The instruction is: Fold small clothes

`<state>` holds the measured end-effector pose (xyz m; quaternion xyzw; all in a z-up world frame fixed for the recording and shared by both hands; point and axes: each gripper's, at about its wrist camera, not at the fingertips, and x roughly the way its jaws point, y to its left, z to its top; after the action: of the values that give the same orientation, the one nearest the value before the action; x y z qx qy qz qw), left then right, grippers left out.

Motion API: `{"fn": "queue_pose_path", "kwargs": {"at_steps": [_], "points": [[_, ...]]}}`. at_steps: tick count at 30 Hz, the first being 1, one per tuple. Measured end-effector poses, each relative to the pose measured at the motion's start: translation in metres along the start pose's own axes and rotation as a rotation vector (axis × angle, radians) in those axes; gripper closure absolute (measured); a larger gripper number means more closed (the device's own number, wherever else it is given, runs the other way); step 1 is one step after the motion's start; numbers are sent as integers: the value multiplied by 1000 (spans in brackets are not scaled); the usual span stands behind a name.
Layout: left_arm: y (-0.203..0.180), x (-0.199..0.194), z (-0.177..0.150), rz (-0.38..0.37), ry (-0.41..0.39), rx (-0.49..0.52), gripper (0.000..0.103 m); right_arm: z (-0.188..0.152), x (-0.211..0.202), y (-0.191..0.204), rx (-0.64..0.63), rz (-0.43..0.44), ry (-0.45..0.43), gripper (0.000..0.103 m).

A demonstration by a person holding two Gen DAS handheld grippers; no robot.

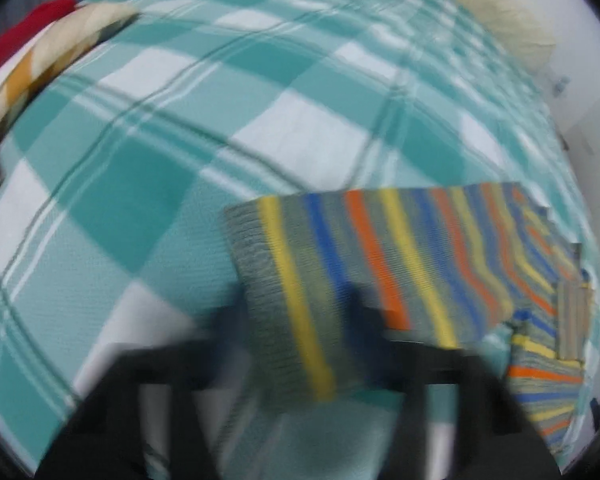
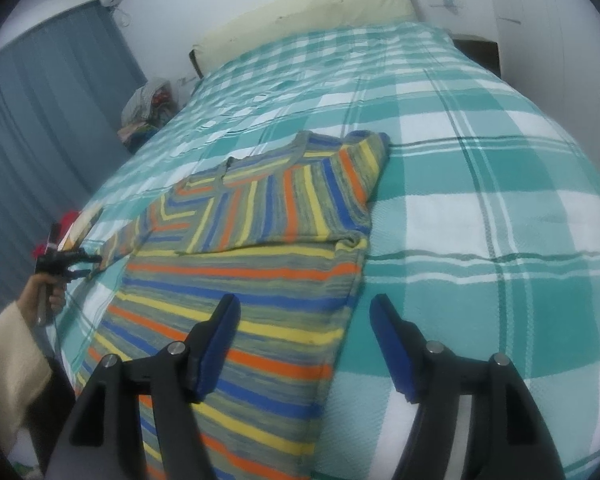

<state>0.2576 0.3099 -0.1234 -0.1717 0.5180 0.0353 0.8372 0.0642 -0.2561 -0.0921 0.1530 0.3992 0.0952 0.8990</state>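
Observation:
A striped knit sweater (image 2: 260, 248) in grey, yellow, blue and orange lies on the teal checked bed (image 2: 480, 200). Its right sleeve (image 2: 300, 204) is folded across the chest. My left gripper (image 2: 82, 266) stands at the cuff of the left sleeve at the bed's left edge. In the blurred left wrist view that sleeve (image 1: 340, 272) lies between my left gripper's (image 1: 296, 320) fingers; the jaws look parted. My right gripper (image 2: 304, 312) is open above the sweater's lower right edge, holding nothing.
A cream headboard cushion (image 2: 300, 8) stands at the far end of the bed. Grey-blue curtains (image 2: 40, 120) hang on the left. A pile of clothes (image 2: 148, 112) sits by the bed's left side. Red and cream fabric (image 1: 40, 48) lies at the left.

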Motion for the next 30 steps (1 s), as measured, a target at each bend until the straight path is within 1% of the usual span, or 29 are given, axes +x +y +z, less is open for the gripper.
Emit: {"fn": "queue_pose_path", "kwargs": {"at_steps": [1,2,4,6,8,9,10,12,14,15,17,20,21,23,24,25,27,28,29,30], "points": [[-3,1,4,-19,12,-6,98,0,0,-1,8,-1,1,36],[-11,-3,7,-1,1,10,99,0,1,-4,22,-1,1,36],[-35,-16,14,22,-34,85,100,1,-1,-6,34,0,-5,36],[-66,-34,24,5,-76,156,100,2,-5,-7,33,-1,-18,36],[-111,-58,32,-38,-124,248,100,3,-9,-6,32,0,-32,36],[-141,-72,32,-67,-148,309,100,3,-12,-7,33,1,-39,36],[-162,-80,30,-85,-163,351,100,4,-13,-7,36,3,-43,36],[-215,-94,25,-136,-189,458,100,5,-14,-7,41,9,-48,36],[-266,-97,13,-183,-190,561,100,6,-15,-7,43,9,-52,36],[-295,-94,3,-209,-176,618,100,7,-16,-7,42,10,-53,36],[-334,-83,-15,-227,-144,696,100,7,-17,-8,41,8,-57,36],[-381,-53,-38,-234,-94,781,99,6,-20,-10,40,1,-63,36],[-390,-41,-48,-241,-67,804,96,6,-21,-11,42,-2,-66,36],[-404,-17,-66,-255,11,826,76,7,-22,-13,44,-7,-69,36],[-405,-14,-73,-242,27,826,51,7,-23,-15,47,-11,-72,36],[-403,-10,-77,-228,22,819,35,7,-24,-16,50,-11,-74,36],[-393,-13,-77,-230,-17,803,27,7,-26,-19,60,-11,-80,36],[-385,-15,-73,-227,-27,793,26,7,-28,-20,63,-10,-83,36],[-379,-15,-69,-212,-36,783,24,8,-28,-21,65,-9,-85,36],[-369,-15,-65,-186,-51,770,20,7,-29,-22,66,-8,-87,36]]}}
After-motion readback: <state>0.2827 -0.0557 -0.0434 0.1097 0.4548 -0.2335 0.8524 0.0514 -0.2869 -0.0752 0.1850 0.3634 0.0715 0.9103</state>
